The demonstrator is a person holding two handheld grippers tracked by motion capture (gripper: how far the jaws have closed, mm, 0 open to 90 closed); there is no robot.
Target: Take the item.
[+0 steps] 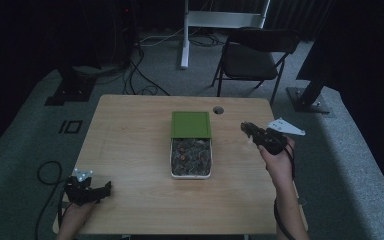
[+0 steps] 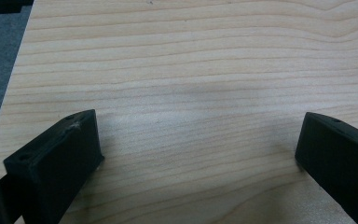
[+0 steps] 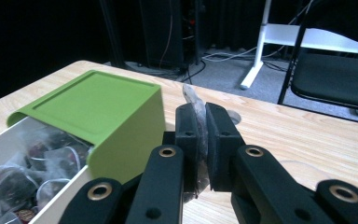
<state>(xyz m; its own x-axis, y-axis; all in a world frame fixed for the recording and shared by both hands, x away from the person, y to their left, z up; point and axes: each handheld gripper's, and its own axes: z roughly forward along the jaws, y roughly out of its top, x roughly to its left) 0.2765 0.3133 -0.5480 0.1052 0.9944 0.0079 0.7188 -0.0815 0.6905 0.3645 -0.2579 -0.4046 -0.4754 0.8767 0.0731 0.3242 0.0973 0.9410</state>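
A: Right tool [image 3: 200,140] is clenched on a tea bag [image 3: 192,100], just beside the box [image 1: 191,165]; left tool [image 2: 196,154] released over bare surface [image 2: 191,56].

B: Risk: thin pinch, so the bag may slip out.

The room is dim; the worktop [image 1: 130,150] is the brightest surface in the high view, evenly lit from above, while the floor and background beyond it sink into near black. That view is soft and slightly grainy, with fine detail lost. In the left gripper view the wood grain is sharp and a faint soft shadow lies on the worktop between the jaws. In the right gripper view the green lid [image 3: 98,109] is crisp, and the chair [image 3: 335,79] beyond it is slightly soft.
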